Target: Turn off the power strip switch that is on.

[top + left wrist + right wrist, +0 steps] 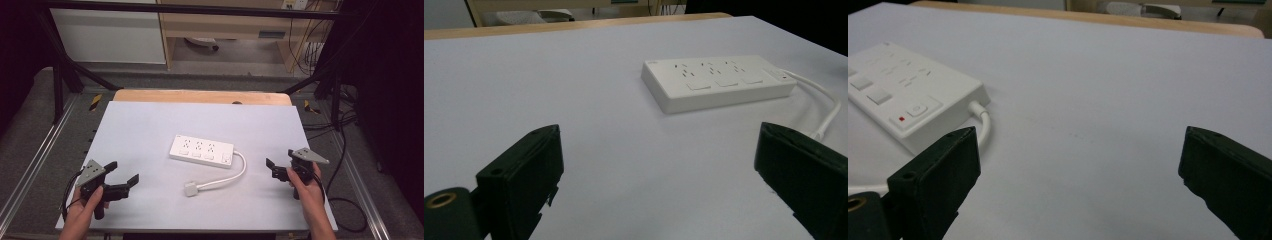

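A white power strip [201,151] lies flat in the middle of the white table [145,125]. Its white cable [235,175] loops from its right end back to a plug [191,189] lying nearer me. My left gripper [123,172] is held low at the front left, open and holding nothing. The right gripper [280,159] is open too, just right of the cable loop. From the left gripper view the strip [716,82] lies ahead to the right, beyond the spread left gripper [659,170]. The right gripper view has the strip's switch end [903,95] and cable [983,125] at left, beside the right gripper [1080,170].
A wooden strip [200,96] borders the table's far edge. Metal frame rails [35,150] run along both sides. Black cables [345,200] trail on the floor at right. A cabinet [110,35] stands behind the table.
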### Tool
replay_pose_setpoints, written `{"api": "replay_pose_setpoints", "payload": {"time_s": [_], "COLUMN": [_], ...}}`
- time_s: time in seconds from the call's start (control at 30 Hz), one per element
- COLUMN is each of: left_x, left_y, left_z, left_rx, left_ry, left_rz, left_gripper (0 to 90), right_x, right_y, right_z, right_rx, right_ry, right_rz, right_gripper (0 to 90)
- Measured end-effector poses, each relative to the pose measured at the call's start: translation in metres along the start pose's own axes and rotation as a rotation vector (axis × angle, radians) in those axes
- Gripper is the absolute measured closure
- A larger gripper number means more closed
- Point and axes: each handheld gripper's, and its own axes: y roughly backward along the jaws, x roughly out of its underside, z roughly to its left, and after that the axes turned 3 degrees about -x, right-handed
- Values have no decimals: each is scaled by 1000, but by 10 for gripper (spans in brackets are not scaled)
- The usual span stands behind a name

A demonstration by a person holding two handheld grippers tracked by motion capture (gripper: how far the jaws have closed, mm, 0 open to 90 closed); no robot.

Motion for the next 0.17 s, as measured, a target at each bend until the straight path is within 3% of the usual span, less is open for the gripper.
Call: {"api": "replay_pose_setpoints", "payload": {"time_s": [0.17], "left_x": [0], "left_y": [0], "left_z": [0], "left_rx": [-1], "left_ry": [-2], "left_rz": [-1], "left_gripper": [55], "right_x": [3], "right_y": [-11], "right_z": [6], "right_rx": [14], "right_ry": [18], "right_rz": [62], "right_gripper": [33]}}
